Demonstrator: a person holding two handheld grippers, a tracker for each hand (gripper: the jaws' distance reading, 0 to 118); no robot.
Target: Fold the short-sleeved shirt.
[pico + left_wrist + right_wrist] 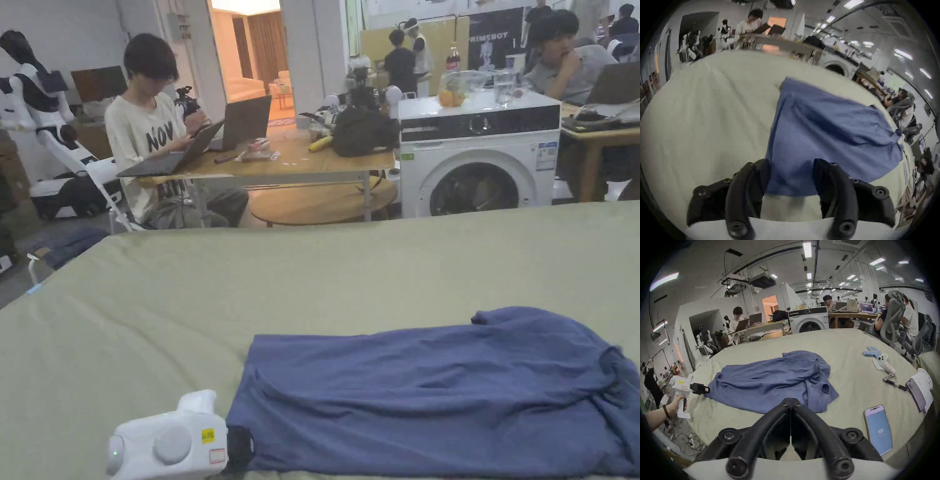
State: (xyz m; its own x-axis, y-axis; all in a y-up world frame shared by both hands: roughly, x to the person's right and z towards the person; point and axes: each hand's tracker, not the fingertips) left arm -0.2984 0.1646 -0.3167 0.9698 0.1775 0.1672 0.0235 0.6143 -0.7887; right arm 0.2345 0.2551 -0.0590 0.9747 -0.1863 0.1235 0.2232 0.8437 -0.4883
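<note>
On the bed (187, 300), my left gripper (791, 164) gapes astride the shirt (431, 387) hem, gripping nothing; my right gripper (791, 400) is closed, empty; one-layer pinch risks bunching.

The left gripper (791, 177) is sitting with its two black jaws spread wide apart, straddling the near corner of the blue shirt (826, 133) without pressing on it. The person's left hand (676, 404) is gripping its white handle from below, the forearm reaching in level toward the shirt's left edge. The right gripper (791, 401) is hovering just in front of the shirt's near hem, jaws pressed together on nothing.
</note>
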